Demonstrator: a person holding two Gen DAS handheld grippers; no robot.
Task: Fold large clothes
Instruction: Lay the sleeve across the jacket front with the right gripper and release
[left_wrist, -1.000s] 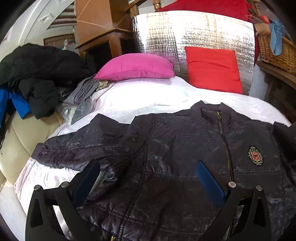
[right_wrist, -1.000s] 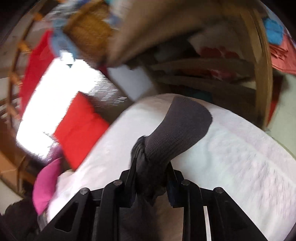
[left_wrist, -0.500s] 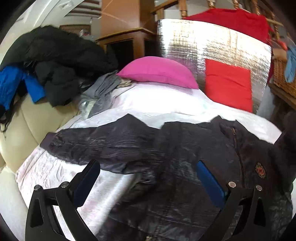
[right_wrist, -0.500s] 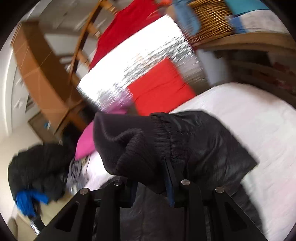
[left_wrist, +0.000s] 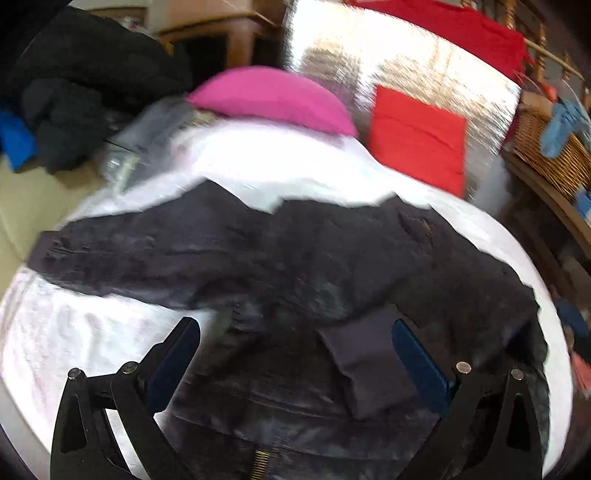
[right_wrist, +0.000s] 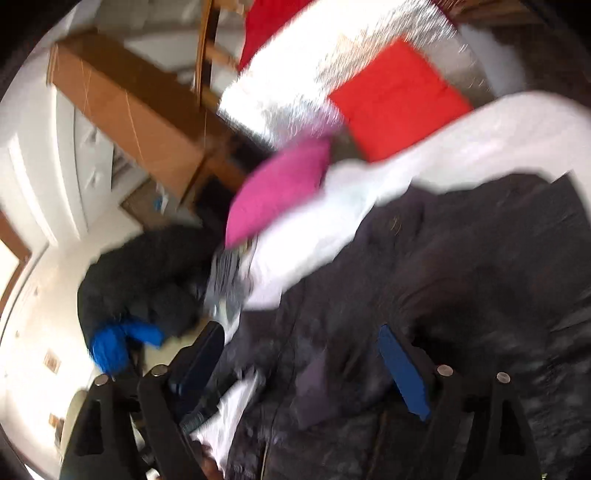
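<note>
A dark quilted jacket (left_wrist: 295, 266) lies spread on the white bed (left_wrist: 92, 332). Its right sleeve is folded in across the chest, and the knit cuff (left_wrist: 365, 369) rests on the front. The other sleeve stretches out to the left. My left gripper (left_wrist: 295, 354) hovers open over the jacket's lower front, with nothing between its blue pads. In the right wrist view the same jacket (right_wrist: 461, 280) fills the right side. My right gripper (right_wrist: 303, 354) is above it with its jaws opening, and the cuff (right_wrist: 317, 391) lies loose below, not pinched.
A pink pillow (left_wrist: 273, 99) and a red cushion (left_wrist: 417, 144) lean at the head of the bed against a silver foil panel (left_wrist: 399, 70). Dark and blue clothes (left_wrist: 74, 92) are piled at the left. A wicker basket (left_wrist: 546, 155) stands on a shelf at the right.
My right gripper carried the sleeve cuff from the right edge of the bed over the jacket's chest, then opened and let it go. My left gripper drifted slightly left and stayed open.
</note>
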